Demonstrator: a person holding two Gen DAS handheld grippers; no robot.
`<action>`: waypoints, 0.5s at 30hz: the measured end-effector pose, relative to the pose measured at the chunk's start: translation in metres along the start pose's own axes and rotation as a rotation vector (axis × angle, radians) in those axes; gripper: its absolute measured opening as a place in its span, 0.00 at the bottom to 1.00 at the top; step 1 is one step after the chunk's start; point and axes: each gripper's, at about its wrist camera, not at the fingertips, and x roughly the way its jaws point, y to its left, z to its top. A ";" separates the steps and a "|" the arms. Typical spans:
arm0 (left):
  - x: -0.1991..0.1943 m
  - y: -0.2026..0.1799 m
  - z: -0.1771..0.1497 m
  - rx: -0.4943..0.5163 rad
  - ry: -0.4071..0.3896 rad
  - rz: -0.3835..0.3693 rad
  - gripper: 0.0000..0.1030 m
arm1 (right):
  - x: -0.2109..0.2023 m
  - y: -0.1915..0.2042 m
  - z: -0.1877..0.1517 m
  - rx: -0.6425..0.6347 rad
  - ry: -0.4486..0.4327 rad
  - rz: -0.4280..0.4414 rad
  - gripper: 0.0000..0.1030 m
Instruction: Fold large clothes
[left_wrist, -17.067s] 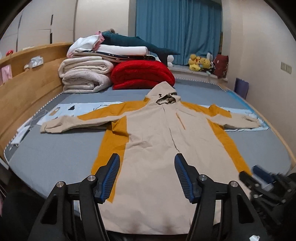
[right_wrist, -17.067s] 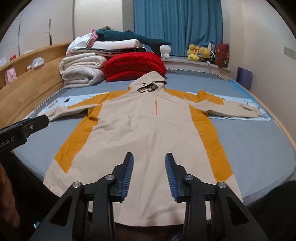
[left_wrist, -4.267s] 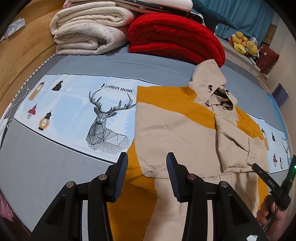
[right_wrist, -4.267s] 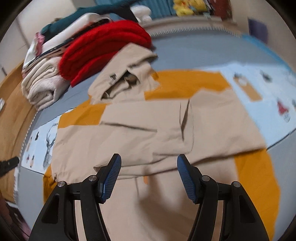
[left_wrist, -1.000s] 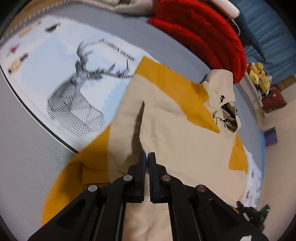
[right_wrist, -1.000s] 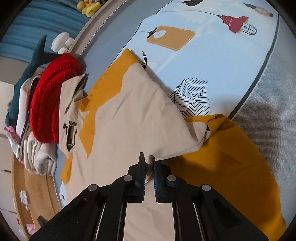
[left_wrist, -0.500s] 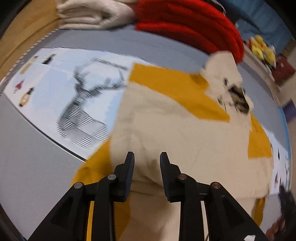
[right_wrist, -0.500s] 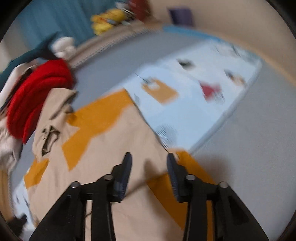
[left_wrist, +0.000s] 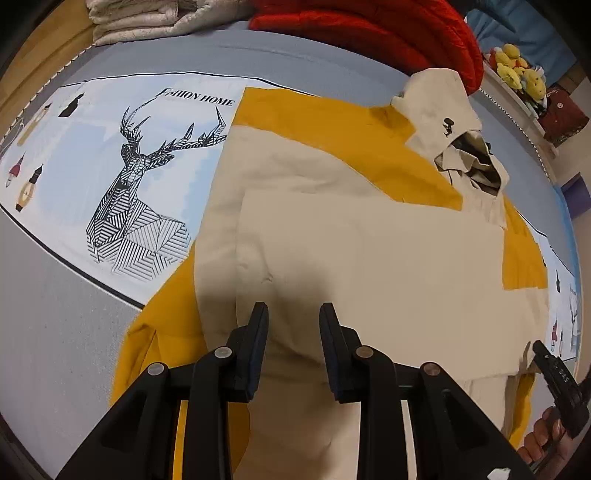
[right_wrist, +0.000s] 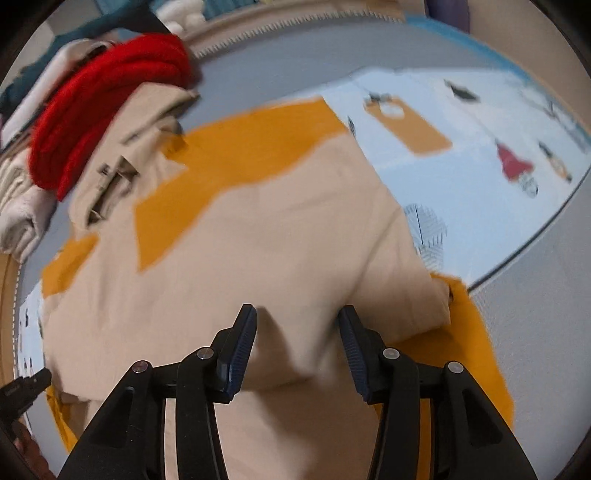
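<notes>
A beige and orange hooded jacket (left_wrist: 351, 229) lies flat on the grey bed, both sleeves folded in across the chest. Its hood (left_wrist: 443, 99) points toward the red blanket. My left gripper (left_wrist: 293, 328) is open and empty just above the jacket's left folded edge. In the right wrist view the jacket (right_wrist: 258, 236) fills the middle. My right gripper (right_wrist: 297, 332) is open and empty over the folded right sleeve. The right gripper's tip (left_wrist: 554, 373) shows at the lower right of the left wrist view.
A light-blue printed runner with a deer (left_wrist: 140, 192) lies across the bed under the jacket. A red blanket (left_wrist: 369, 33) and cream folded blankets (left_wrist: 155, 18) are stacked at the headboard end. Plush toys (left_wrist: 517, 70) sit on the far ledge.
Both grippers were shut on the folded sleeve edges a second ago. They have let go and opened, the right one wider now, and pulled back a little above the jacket.
</notes>
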 end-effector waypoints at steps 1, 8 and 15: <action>0.006 0.003 0.000 -0.009 0.016 0.005 0.25 | 0.002 0.002 0.001 -0.015 -0.002 -0.005 0.47; 0.021 0.003 0.003 -0.022 0.054 0.039 0.25 | 0.017 -0.010 -0.002 0.019 0.072 -0.036 0.47; 0.027 -0.003 0.003 -0.020 0.066 0.014 0.30 | -0.011 0.019 0.006 -0.114 -0.070 -0.005 0.47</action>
